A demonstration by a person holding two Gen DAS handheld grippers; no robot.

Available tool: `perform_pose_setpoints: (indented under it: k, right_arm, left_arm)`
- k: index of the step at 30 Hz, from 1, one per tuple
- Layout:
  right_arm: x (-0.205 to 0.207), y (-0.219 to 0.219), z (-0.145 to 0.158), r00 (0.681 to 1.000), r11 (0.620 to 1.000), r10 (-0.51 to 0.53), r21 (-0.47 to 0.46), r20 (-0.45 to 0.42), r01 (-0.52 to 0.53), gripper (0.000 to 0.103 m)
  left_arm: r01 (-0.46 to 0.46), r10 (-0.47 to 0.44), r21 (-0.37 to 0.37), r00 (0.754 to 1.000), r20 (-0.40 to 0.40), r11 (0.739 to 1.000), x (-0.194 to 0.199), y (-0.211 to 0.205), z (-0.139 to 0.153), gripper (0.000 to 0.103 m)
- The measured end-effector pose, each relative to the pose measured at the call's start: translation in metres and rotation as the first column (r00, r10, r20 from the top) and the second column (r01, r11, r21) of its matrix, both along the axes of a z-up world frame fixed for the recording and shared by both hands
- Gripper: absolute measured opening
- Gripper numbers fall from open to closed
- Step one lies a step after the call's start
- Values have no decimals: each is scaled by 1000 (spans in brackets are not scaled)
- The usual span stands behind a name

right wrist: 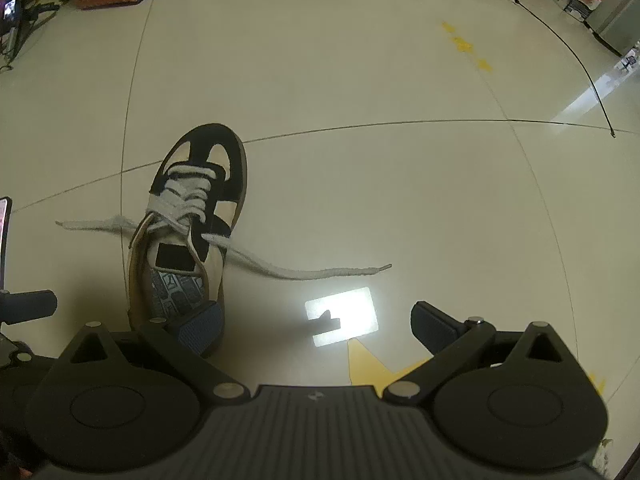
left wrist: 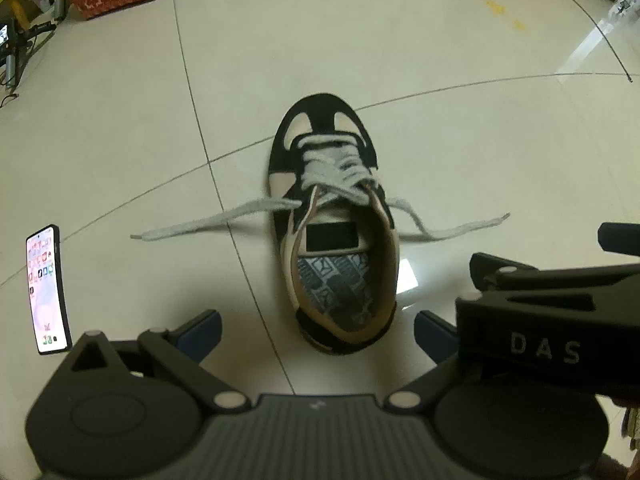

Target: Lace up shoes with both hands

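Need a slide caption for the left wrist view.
Open left tool hovers behind an untied sneaker, lace ends splayed across the tiled floor.

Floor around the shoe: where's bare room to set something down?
Bare tile beyond the shoe's toe, and right of it past the right lace end. Tighter on the left: left lace end and phone. Both open grippers, left gripper, right gripper, crowd the heel.
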State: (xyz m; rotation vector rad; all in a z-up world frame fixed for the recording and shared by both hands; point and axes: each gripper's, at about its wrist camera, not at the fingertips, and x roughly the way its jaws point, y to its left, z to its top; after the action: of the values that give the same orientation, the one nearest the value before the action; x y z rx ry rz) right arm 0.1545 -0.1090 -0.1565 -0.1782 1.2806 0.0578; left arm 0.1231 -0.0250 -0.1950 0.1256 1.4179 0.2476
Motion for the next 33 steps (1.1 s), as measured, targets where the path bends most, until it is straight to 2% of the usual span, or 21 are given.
perform_pose_setpoints:
  k: [10,22,29,33]
  right_arm:
    - [-1,2,-4,1000,1000,12,7,-1,-12,103]
    - [2,2,-2,997,998,42,33,64,-44,103]
    - [5,-4,1,994,997,39,63,102,-46,103]
    - [6,-5,-4,992,996,42,70,115,-50,103]
  left_arm:
    - [14,-14,4,1000,-7,1000,-4,2,-4,103]
    - [82,-84,38,994,64,996,-2,8,4,103]
    - [79,-85,57,992,96,995,2,29,10,103]
    - [35,-39,40,993,108,999,4,48,8,103]
